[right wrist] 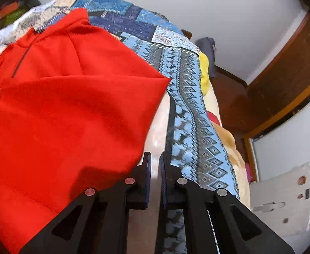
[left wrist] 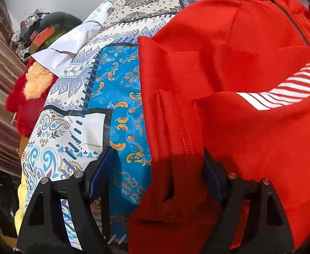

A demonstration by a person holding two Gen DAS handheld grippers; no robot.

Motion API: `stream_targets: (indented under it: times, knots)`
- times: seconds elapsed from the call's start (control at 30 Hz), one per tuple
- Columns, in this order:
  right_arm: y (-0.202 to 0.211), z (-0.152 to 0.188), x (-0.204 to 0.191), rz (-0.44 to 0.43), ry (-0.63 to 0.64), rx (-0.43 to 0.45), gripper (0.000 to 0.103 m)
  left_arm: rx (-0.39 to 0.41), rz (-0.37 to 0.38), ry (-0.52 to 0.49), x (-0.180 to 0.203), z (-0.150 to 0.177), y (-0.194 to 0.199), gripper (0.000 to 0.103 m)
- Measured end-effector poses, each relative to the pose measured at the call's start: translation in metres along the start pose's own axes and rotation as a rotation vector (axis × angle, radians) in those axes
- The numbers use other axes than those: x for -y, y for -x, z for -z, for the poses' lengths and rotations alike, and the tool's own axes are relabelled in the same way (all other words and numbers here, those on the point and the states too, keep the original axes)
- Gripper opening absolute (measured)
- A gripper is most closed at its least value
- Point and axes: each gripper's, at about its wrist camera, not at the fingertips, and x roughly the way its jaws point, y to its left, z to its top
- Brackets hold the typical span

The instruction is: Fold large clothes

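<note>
the red garment (left wrist: 229, 63) runs off the right and near edges of the left wrist view. the heap (left wrist: 34, 31) at far left is too small to identify.

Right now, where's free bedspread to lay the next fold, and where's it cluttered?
Free: the blue-and-cream patchwork bedspread between the red fleece zip-neck top and the red-and-tan furry plush; also the blue diamond-pattern strip right of the top, ahead of the right gripper. Crowded: the far corner with the white shirt and the dark clothes heap.
</note>
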Motion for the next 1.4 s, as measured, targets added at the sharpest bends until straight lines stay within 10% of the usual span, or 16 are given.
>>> stream_targets:
  times: [0.2, 0.43, 0.57, 0.8, 1.07, 1.1, 1.2, 1.4]
  knots:
    - [0.008, 0.013, 0.011, 0.046, 0.035, 0.01, 0.004, -0.023, -0.01, 0.004, 0.001, -0.003, 0.004, 0.078]
    - [0.05, 0.011, 0.041, -0.395, -0.151, -0.047, 0.004, 0.058, 0.14, 0.006, 0.007, -0.002, 0.072, 0.071]
    - [0.057, 0.01, 0.019, -0.496, -0.124, -0.06, 0.004, 0.1, 0.253, -0.012, 0.031, 0.003, 0.105, 0.083]
    - [0.046, 0.031, -0.028, -0.305, 0.05, -0.034, 0.004, -0.004, 0.29, -0.079, 0.087, 0.029, 0.083, 0.084]
    - [0.048, 0.044, -0.033, -0.177, 0.113, 0.016, 0.004, -0.044, 0.382, 0.097, 0.065, 0.046, 0.064, 0.096]
    - [0.049, 0.046, -0.025, -0.188, 0.086, 0.008, 0.012, -0.038, 0.374, 0.091, 0.063, 0.048, 0.063, 0.097]
    - [0.038, 0.049, -0.002, -0.067, 0.006, -0.004, 0.103, -0.036, 0.364, 0.101, 0.059, 0.054, 0.06, 0.1]
    - [0.04, 0.058, 0.04, -0.181, -0.099, -0.044, 0.103, -0.056, 0.382, 0.129, 0.039, 0.048, 0.067, 0.091]
